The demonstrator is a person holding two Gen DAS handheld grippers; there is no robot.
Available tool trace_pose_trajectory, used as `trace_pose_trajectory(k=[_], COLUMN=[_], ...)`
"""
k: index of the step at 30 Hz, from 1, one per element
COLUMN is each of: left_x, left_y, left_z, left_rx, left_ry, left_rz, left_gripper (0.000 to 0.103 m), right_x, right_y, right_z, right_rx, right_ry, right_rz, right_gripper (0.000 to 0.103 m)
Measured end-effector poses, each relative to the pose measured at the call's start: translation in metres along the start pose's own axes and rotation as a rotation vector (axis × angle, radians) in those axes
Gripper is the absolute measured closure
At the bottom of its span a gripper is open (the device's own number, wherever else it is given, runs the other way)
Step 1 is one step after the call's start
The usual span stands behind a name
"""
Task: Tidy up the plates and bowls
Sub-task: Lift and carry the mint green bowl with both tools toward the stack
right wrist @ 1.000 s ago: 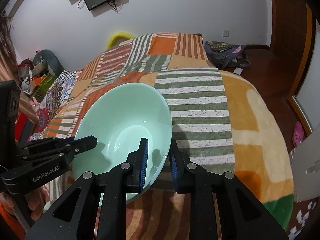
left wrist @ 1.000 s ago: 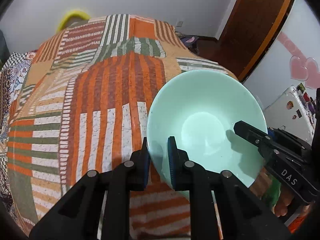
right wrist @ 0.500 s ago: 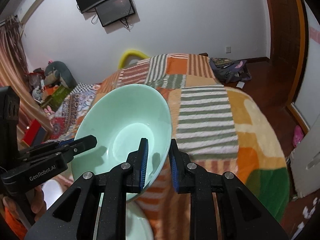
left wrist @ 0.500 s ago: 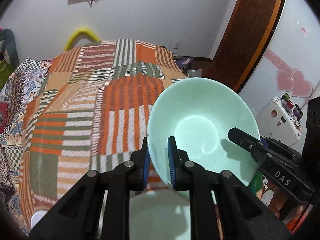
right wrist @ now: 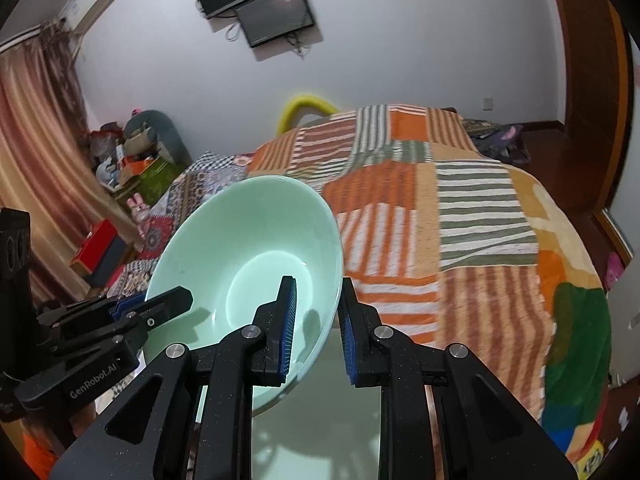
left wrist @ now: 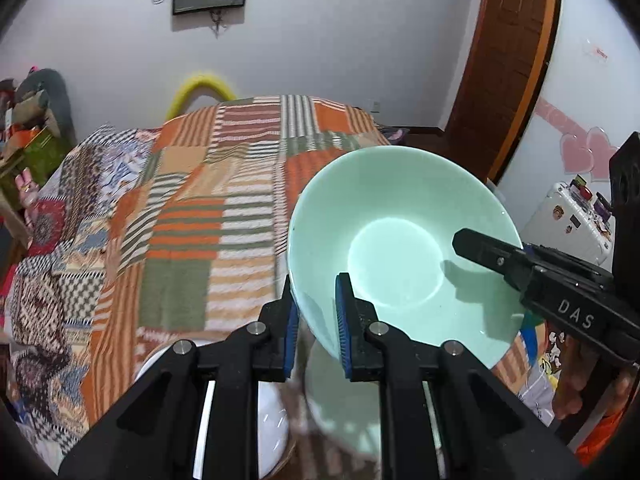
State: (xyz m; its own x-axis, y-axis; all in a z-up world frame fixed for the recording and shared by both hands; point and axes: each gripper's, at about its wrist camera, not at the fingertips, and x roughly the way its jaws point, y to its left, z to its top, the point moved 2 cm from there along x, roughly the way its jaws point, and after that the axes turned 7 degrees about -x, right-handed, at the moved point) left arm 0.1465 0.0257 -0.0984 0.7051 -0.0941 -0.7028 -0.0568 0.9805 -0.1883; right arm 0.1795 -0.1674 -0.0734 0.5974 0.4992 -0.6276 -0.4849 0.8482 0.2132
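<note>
Bowl carried between two grippers above a waiting stack

Both claws were nearly closed on opposite edges of the mint-green bowl: the left gripper pinched the rim nearest it, one blue pad inside and one outside, while the right gripper clamped the far wall the same way. The bowl hung tilted, clear of the striped blanket, with a pale green dish and a white dish lying below. Glazed rims held by narrow pads looked slippery; if the two hands drifted apart or twisted unevenly, I judged that one pinch could slide off and the bowl would swing from the other. Lowering it tilted, or releasing one side early, could knock its edge against the green dish beneath and chip either piece.
</note>
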Motion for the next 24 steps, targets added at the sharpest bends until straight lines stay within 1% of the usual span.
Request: trace_pose_trajectory(k=[5,11,17,24], left_x=[-0.022,-0.044,-0.054,-0.054], left_y=[0.034,0.073,0.102,0.126], left_z=[-0.016,-0.034,-0.045,-0.060], left_rx=[-0.058,-0.127,-0.173,-0.215], left_ry=[-0.005,-0.020,-0.024,-0.014], left_rz=[0.029,0.071,0.106,0.128], left_gripper=[0.087,0.087,0.087,0.087], right_x=[0.006,0.021,0.035,0.044], right_y=[0.030,0.065,0.094,0.116], right_z=[-0.007,-0.020,-0.030,-0.043], right_rx=[-0.031,-0.083,-0.117,-0.147], right_ry=[0.000,0.027,0.060,0.098], right_rz=[0.045,0.100,0.153,0.180], right_gripper=[0.084,0.084,0.084,0.084])
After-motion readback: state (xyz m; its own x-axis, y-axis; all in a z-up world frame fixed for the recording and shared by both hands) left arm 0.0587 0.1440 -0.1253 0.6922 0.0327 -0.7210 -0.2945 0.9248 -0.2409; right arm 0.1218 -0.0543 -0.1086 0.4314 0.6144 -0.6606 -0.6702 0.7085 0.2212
